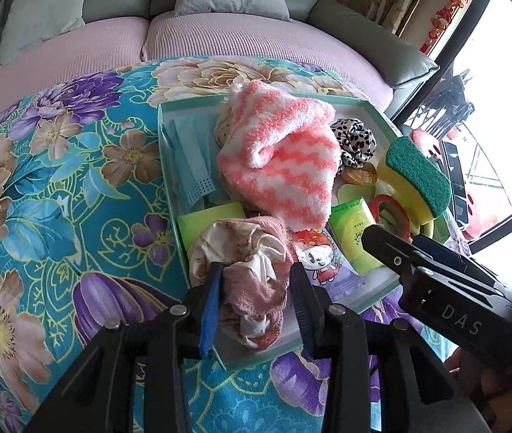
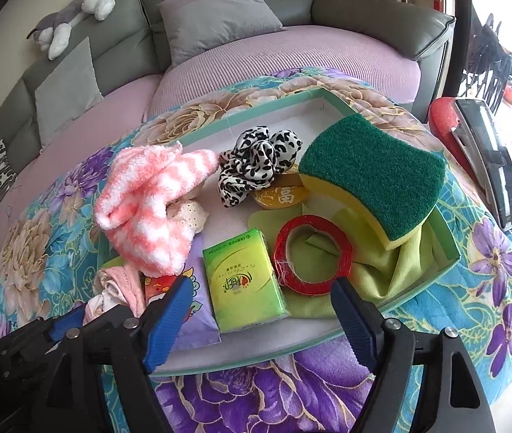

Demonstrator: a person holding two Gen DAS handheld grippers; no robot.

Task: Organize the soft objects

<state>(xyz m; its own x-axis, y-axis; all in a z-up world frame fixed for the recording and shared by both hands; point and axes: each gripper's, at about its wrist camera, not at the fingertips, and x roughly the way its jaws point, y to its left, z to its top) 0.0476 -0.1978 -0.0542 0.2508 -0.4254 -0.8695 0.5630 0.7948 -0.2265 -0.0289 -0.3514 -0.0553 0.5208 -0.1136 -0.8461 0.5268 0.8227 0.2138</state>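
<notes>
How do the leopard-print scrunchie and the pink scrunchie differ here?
The leopard-print scrunchie is black-and-white spotted; the pink scrunchie is pink and cream. The leopard one lies far back in the tray with nothing around it; the pink one lies at the near edge between the left hand-held gripper fingers. Both are bunched fabric.

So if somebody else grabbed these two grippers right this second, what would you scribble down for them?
Left gripper: jaws apart around the pink-and-cream scrunchie at the tray's near corner; not clearly gripping.
Right gripper: open, empty, over the green tissue pack.
In the tray: striped fluffy sock, leopard scrunchie, sponge, red tape roll, green cloth.
Done: soft things gathered in the tray.
Left: settle the scrunchie, tidy the pile.
</notes>
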